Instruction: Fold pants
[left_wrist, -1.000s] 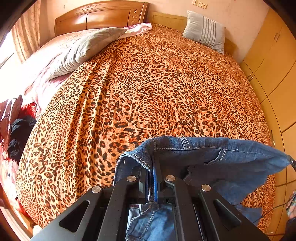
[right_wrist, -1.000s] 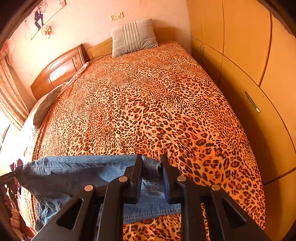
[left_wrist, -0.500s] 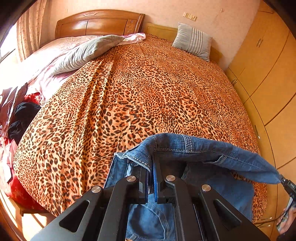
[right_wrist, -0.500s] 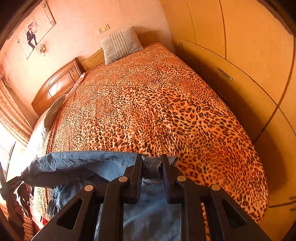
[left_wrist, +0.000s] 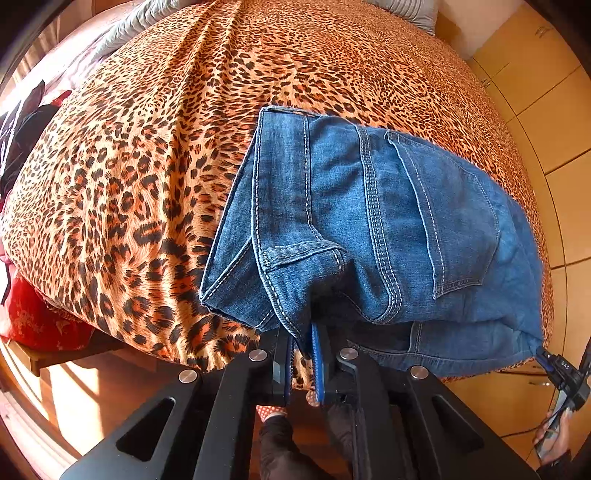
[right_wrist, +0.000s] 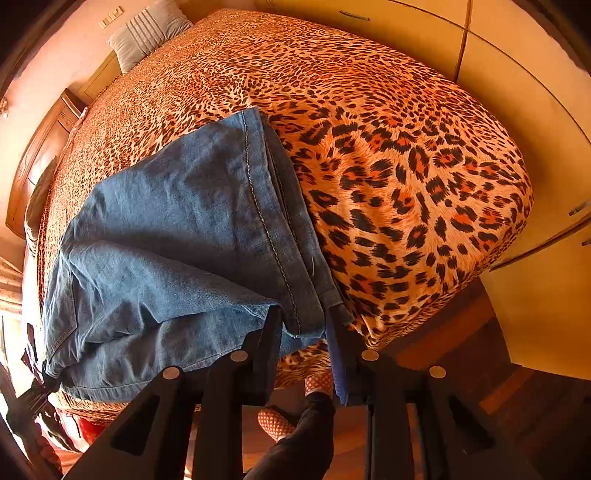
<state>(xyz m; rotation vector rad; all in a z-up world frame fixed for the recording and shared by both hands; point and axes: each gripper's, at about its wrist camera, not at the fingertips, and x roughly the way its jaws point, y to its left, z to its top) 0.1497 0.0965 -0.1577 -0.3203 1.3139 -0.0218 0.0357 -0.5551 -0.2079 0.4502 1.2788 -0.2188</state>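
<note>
Left claw (left_wrist: 303, 354) clamped on the waist end of the jeans (left_wrist: 369, 221); right claw (right_wrist: 303, 332) clamped on the hem end. Denim draped over the near edge of the bed (left_wrist: 147, 166). Best lowered evenly, kept taut, edges aligned. Back pocket (left_wrist: 454, 221) visible only from left; wardrobe doors (right_wrist: 517, 92) clearer from right.

Blue denim jeans (left_wrist: 373, 229) with pale contrast stitching, orange-tan leopard-print bedspread (left_wrist: 147, 155) with black spots, black grippers (left_wrist: 303, 350) with blue pads, grey striped pillow (right_wrist: 147, 31), tan wardrobe (right_wrist: 517, 92), red cloth (left_wrist: 40, 321), brown headboard (right_wrist: 40, 151)
</note>
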